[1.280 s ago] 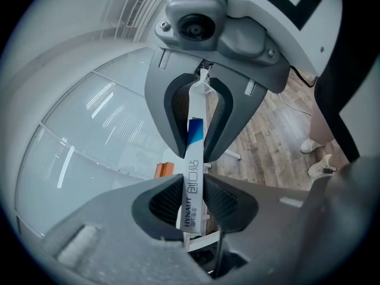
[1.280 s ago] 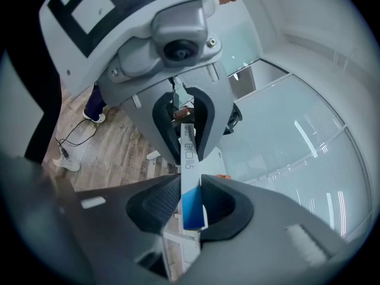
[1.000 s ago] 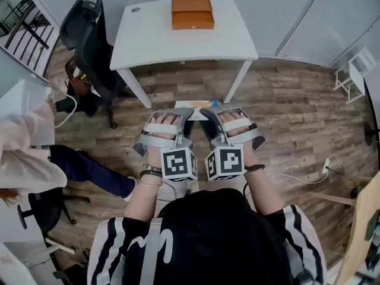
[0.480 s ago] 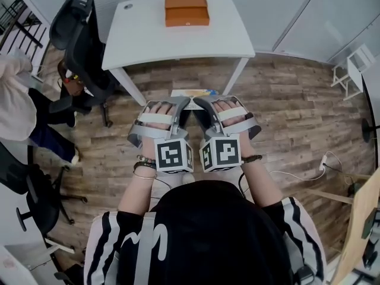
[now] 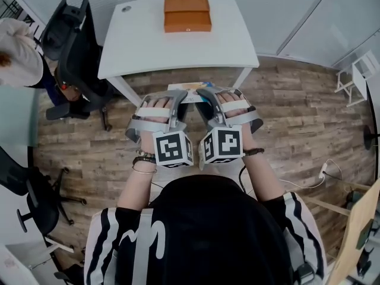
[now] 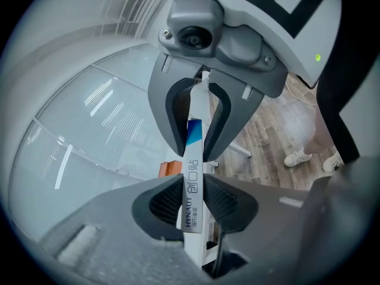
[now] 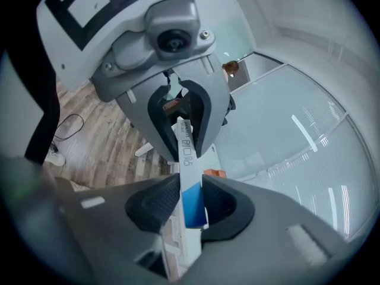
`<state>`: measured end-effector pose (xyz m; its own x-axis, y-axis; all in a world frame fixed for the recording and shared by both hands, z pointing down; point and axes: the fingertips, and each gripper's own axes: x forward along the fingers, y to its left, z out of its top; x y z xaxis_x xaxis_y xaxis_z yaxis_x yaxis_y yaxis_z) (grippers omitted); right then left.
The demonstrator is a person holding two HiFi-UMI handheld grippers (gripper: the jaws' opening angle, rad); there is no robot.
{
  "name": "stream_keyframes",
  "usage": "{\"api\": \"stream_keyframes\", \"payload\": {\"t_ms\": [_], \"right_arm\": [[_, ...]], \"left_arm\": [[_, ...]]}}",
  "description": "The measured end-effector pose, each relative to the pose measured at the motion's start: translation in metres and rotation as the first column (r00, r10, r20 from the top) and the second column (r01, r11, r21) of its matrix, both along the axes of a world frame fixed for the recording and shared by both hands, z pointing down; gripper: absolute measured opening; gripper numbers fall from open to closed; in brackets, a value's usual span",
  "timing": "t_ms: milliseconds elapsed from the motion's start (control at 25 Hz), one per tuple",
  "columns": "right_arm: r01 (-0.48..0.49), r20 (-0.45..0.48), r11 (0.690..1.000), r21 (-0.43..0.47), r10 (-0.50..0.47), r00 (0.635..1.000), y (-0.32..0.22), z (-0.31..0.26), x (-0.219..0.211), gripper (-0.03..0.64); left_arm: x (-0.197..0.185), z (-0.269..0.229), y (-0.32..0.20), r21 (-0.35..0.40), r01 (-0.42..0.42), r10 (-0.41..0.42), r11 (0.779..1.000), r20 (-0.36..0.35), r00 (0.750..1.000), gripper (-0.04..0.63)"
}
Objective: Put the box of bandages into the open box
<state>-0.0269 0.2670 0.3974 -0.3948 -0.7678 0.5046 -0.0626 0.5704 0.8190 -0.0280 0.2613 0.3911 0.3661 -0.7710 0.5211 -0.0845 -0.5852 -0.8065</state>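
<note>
Both grippers carry a flat white-and-blue box of bandages (image 5: 191,91) over the wooden floor, just short of the white table (image 5: 142,46). My left gripper (image 5: 178,98) is shut on one end of the box of bandages (image 6: 193,183), and its pads press both flat sides. My right gripper (image 5: 205,98) holds the other end of the box of bandages (image 7: 189,177); its jaws have just been opening a little, and the pads still touch the box. The orange open box (image 5: 187,13) sits at the table's far side. It also shows beyond the jaws as the orange box (image 6: 169,169) (image 7: 215,173).
A black office chair (image 5: 74,40) stands left of the table. A person in a light top (image 5: 21,58) is at the far left. Another chair (image 5: 35,200) is at the lower left. A white rack (image 5: 356,70) and a floor cable (image 5: 309,177) are on the right. Glass walls are behind the table.
Both grippers have moved forward with the box of bandages, up to the table's near edge. The person at the left has moved toward the back.
</note>
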Motion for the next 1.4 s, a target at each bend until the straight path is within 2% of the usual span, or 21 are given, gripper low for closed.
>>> {"api": "stream_keyframes", "payload": {"t_ms": [120, 240, 560, 800, 1120, 1400], "right_arm": [[0.016, -0.024, 1.000, 0.016, -0.016, 1.000, -0.026, 0.001, 0.006, 0.104], [0.030, -0.017, 1.000, 0.005, -0.029, 0.999, -0.050, 0.002, 0.010, 0.101], [0.050, 0.002, 0.998, -0.023, -0.050, 0.999, -0.109, 0.002, 0.030, 0.103], [0.078, -0.015, 0.997, -0.028, -0.079, 0.997, -0.144, 0.004, 0.041, 0.104], [0.106, -0.014, 0.993, -0.052, -0.107, 0.994, -0.171, 0.014, 0.049, 0.104], [0.097, -0.001, 0.993, -0.067, -0.097, 0.995, -0.180, 0.019, 0.045, 0.103]], "left_arm": [[0.006, -0.002, -0.026, 0.005, 0.006, -0.006, 1.000, 0.016, 1.000, 0.103], [0.011, -0.002, -0.049, -0.011, 0.015, -0.015, 1.000, -0.001, 1.000, 0.104], [0.031, -0.002, -0.108, -0.019, 0.032, -0.032, 0.999, 0.008, 0.999, 0.104], [0.043, 0.001, -0.143, -0.023, 0.060, -0.060, 0.998, -0.006, 0.998, 0.104], [0.050, 0.010, -0.170, -0.042, 0.089, -0.089, 0.995, -0.001, 0.996, 0.106], [0.047, 0.015, -0.180, -0.054, 0.078, -0.077, 0.995, 0.021, 0.997, 0.104]]}}
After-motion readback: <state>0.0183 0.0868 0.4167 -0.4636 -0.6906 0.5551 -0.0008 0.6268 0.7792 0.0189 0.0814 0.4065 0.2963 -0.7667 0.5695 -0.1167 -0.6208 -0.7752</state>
